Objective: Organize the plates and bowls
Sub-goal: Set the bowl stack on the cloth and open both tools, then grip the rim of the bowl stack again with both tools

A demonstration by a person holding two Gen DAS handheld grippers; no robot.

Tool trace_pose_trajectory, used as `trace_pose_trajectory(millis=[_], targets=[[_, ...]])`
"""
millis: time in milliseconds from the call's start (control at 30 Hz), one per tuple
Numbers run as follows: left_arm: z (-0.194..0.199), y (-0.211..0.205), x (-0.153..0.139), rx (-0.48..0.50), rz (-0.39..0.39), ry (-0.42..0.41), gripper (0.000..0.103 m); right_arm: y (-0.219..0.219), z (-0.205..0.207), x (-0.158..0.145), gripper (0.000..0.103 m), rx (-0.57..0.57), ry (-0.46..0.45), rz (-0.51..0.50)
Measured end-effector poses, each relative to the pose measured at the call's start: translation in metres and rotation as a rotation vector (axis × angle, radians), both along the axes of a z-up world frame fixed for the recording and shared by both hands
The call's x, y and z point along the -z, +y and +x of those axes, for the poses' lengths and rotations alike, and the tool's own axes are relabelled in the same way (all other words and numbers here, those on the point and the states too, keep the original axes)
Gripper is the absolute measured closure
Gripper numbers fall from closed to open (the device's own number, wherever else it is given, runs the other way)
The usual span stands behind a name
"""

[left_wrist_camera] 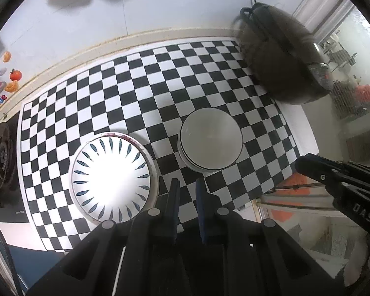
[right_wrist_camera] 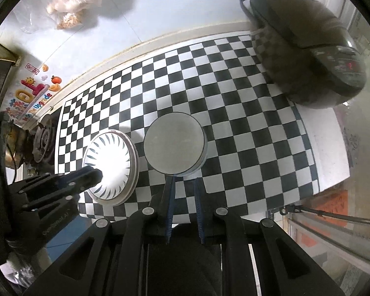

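Nearest in the left wrist view, the left gripper (left_wrist_camera: pixel 187 185) hangs above the checkered mat (left_wrist_camera: pixel 145 93), its jaws narrow with a small gap and nothing between them. The right gripper (right_wrist_camera: pixel 183 178) likewise holds nothing — its jaws stand narrowly apart, their tips just at the near edge of the bowl stack (right_wrist_camera: pixel 175 143).

Taking that bowl stack (left_wrist_camera: pixel 211 140) as the landmark: it sits on the near half of the mat, plain grey-white bowls nested one in another, at least two by the rims showing. Just to its left, close but apart, lies the plate stack (left_wrist_camera: pixel 112 180) — a white plate with blue leaf marks on top of a wider, paler one whose rim shows around it. In the right wrist view the left gripper's tip reaches over this plate stack (right_wrist_camera: pixel 111 162).

Beyond the bowls the mat is bare up to the dark rice cooker (left_wrist_camera: pixel 281 59) at the far right, by the wall.

Judging from this, the sorting looks largely or wholly done: plates together, bowls together, no loose dish in view. Little seems left beyond perhaps squaring the stacks.
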State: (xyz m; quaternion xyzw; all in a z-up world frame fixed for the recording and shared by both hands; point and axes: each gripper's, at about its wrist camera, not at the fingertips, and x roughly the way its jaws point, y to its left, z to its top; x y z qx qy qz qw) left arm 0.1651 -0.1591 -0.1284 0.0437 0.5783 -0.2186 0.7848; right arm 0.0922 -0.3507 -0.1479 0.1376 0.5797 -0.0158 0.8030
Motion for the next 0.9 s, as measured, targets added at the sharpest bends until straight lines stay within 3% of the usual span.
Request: trace_pose_trajectory(millis=[367,567,600,633,700,733,900], targets=[[-0.008,0.002,-0.019,0.017,-0.007,-0.032,0.092,0.003,-0.012,-0.004,0.085,-0.002,0.007,0.006],[0.007,-0.001,-0.001,0.007,-0.016,0.038,0.091,-0.002,-0.007,0.006,0.085,0.024,0.016,0.053],[0.013,-0.002,0.005,0.006,-0.024,0.062,0.091,-0.004,-0.005,0.009,0.078,0.029,0.021,0.072],[0.018,-0.002,0.011,0.003,-0.032,0.089,0.090,-0.006,-0.002,0.013,0.059,0.033,0.028,0.091],[0.039,0.000,0.029,-0.028,-0.082,0.182,0.088,-0.009,0.004,0.022,0.033,0.036,0.038,0.129],[0.048,0.001,0.036,-0.043,-0.101,0.218,0.088,-0.011,0.008,0.028,0.028,0.039,0.046,0.148],[0.095,-0.002,0.076,-0.101,-0.150,0.350,0.088,-0.026,0.031,0.069,0.024,0.076,0.098,0.194]])
